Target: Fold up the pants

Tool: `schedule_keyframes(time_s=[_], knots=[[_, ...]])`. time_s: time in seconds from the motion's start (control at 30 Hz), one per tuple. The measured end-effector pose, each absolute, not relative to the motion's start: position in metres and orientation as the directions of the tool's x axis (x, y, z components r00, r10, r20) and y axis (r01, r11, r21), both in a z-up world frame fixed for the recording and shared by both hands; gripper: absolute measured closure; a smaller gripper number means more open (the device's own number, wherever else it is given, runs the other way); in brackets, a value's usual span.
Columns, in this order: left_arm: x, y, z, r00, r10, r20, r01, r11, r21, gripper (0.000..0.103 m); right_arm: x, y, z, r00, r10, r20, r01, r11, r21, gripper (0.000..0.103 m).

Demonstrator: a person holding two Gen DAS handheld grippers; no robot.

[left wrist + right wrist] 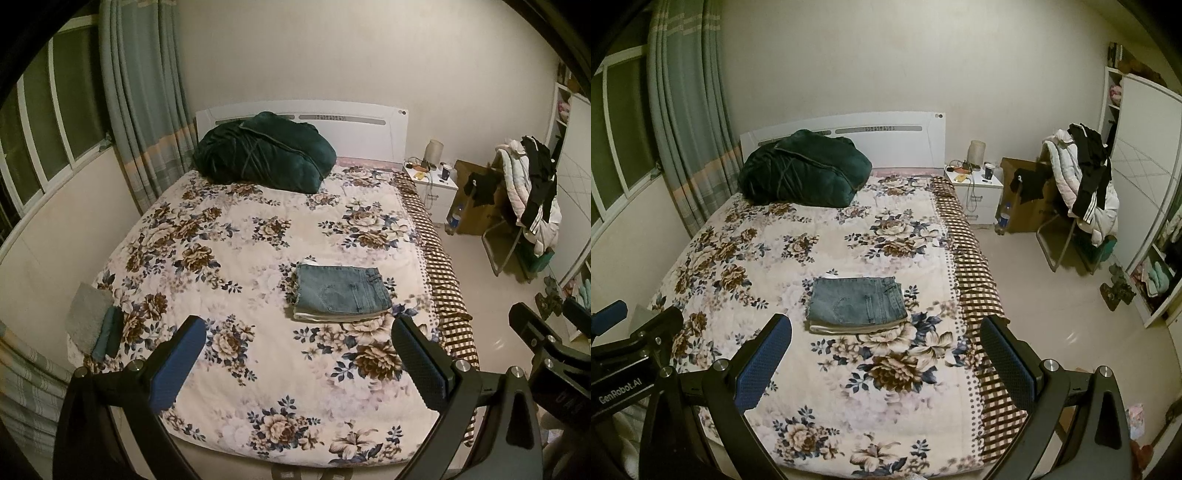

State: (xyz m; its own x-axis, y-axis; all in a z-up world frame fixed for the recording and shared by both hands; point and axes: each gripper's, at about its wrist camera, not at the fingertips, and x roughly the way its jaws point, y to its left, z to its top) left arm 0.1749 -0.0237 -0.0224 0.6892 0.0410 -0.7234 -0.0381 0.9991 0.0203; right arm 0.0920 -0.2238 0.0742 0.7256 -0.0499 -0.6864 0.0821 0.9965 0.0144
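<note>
Folded blue jeans (341, 290) lie on top of a small stack of folded cloth on the floral bedspread (236, 236), right of the bed's middle. They also show in the right wrist view (857, 301). My left gripper (299, 363) is open and empty, held above the bed's near end, well short of the jeans. My right gripper (886, 363) is open and empty too, at about the same distance. The right gripper shows at the right edge of the left wrist view (546, 332). The left gripper shows at the left edge of the right wrist view (631, 332).
A dark green quilt (264, 153) is bundled at the headboard. A grey cloth and a green cloth (94, 321) lie at the bed's left edge. A nightstand (432, 184), a cardboard box and a chair piled with clothes (528, 199) stand to the right. A wardrobe (1145, 184) is at far right.
</note>
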Motion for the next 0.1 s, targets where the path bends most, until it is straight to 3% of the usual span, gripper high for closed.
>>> schedule_keyframes(time_s=[0.1], knots=[[0.1759,-0.023,-0.0168,0.692,0.041,-0.721,-0.039,0.999,0.02,0.0,0.0928,-0.2216,0.0757,0.726,-0.05,-0.685,0.081,0.997,0.013,0.0]])
